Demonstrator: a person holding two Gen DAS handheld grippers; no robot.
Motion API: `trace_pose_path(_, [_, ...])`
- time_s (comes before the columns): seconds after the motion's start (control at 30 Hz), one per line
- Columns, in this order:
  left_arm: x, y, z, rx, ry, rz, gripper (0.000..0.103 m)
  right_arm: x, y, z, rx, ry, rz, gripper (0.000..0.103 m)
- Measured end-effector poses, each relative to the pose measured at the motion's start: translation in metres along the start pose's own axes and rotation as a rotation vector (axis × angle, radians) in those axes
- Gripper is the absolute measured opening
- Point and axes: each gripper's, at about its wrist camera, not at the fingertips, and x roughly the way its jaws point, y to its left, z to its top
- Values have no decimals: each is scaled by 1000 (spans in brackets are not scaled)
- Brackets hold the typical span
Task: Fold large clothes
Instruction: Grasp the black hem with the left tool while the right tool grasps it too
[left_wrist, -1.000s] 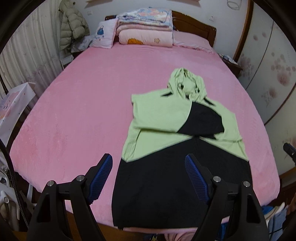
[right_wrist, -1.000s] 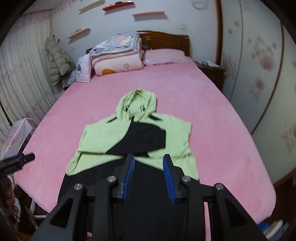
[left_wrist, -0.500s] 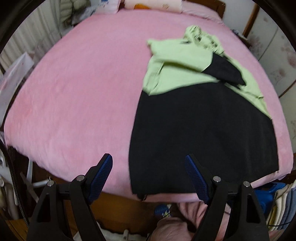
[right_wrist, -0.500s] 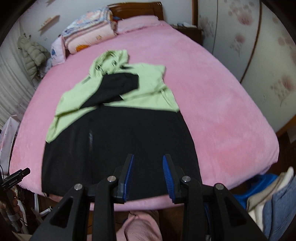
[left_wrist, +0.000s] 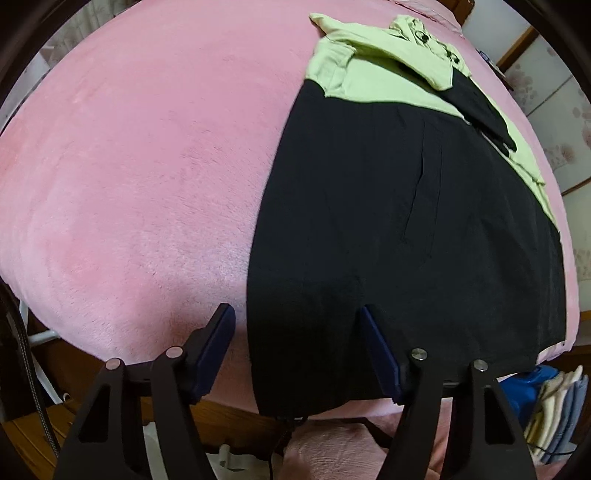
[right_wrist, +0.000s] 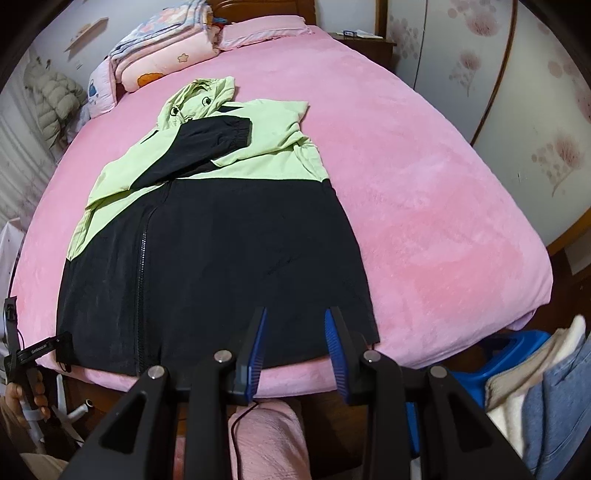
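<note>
Grippers (left_wrist: 295, 317) nearer jacket (right_wrist: 207, 258) hem now

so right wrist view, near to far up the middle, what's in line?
right hand-held gripper → jacket's black lower half → black sleeve folded across green chest → green hood → folded blankets

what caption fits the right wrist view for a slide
Open right gripper hovering at the black hem of a green-and-black hooded jacket laid flat on a pink bed, sleeves folded in.
</note>
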Motion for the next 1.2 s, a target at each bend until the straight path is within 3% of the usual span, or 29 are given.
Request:
trace_pose_path(0.17, [11, -6, -3, 29, -4, 37, 68, 4, -2, 1, 3, 7, 4, 32])
trace_pose_path(0.2, [14, -9, -2, 38, -1, 47, 62, 6, -3, 0, 10, 11, 9, 32])
trace_pose_path(0.23, [15, -14, -2, 58, 0, 53, 39, 8, -4, 0, 19, 16, 14, 32])
trace_pose_path(0.3, [15, -28, -1, 118, 3, 99, 10, 10, -6, -1, 33, 23, 30, 32])
trace_pose_path(0.33, [15, -37, 0, 159, 6, 133, 8, 12, -8, -2, 40, 26, 37, 32])
trace_pose_path(0.47, [10, -54, 1, 245, 18, 201, 7, 22, -20, -7, 72, 42, 35, 32])
trace_pose_path(0.73, [-5, -47, 7, 235, 20, 160, 7, 55, -63, -29, 185, 80, 18, 32])
trace_pose_path(0.97, [0, -33, 9, 184, 47, 114, 8, 90, -94, -40, 290, 109, 90, 32])
trace_pose_path(1.2, [-3, -3, 4, 61, 71, 13, 31, 118, -99, -39, 316, 110, 163, 40])
